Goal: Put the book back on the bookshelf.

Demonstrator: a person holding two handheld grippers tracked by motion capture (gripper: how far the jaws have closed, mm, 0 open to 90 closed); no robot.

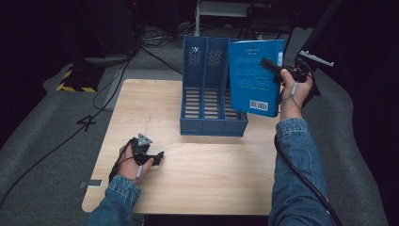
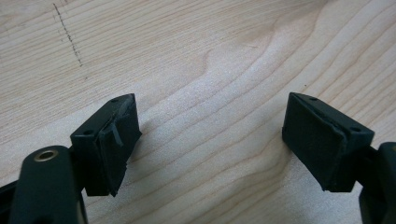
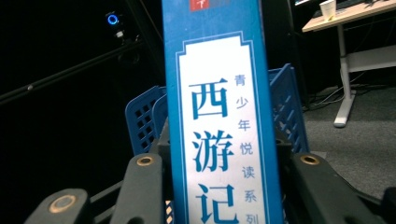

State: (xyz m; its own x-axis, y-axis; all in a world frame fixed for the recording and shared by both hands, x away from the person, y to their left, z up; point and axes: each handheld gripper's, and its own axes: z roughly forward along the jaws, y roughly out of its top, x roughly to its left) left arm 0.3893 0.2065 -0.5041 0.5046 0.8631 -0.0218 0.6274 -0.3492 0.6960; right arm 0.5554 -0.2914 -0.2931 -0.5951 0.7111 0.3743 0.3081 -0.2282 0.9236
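Above the right rear corner of the pale wood-grain table (image 1: pixel 197 179), the right gripper (image 1: pixel 273 66) holds a blue paperback book (image 1: pixel 255 77) in the air, jaws clamped on its spine edge, the back cover with its barcode facing the high camera. The book hangs slightly tilted, its lower edge just over the right compartment of the blue slatted plastic file rack (image 1: pixel 207 94) — whether it touches the rack wall cannot be told. The rack stands at the table's back middle, its three slots open at the top; the left and middle ones look empty. In front of the rack the tabletop is bare right to the near edge, and to the right of the rack a bare strip of table runs to the edge. The left gripper (image 1: pixel 157 157) rests low over the front left of the table, jaws well apart with only wood between them, well clear of the rack. In the right gripper view the book (image 3: pixel 222 116) rises between the jaws — a blue spine with a white panel of blue Chinese characters. The table shows a faint dark scratch (image 1: pixel 149 123) left of centre. Around it lie grey floor covering (image 1: pixel 42 141), black cables and dark surroundings.
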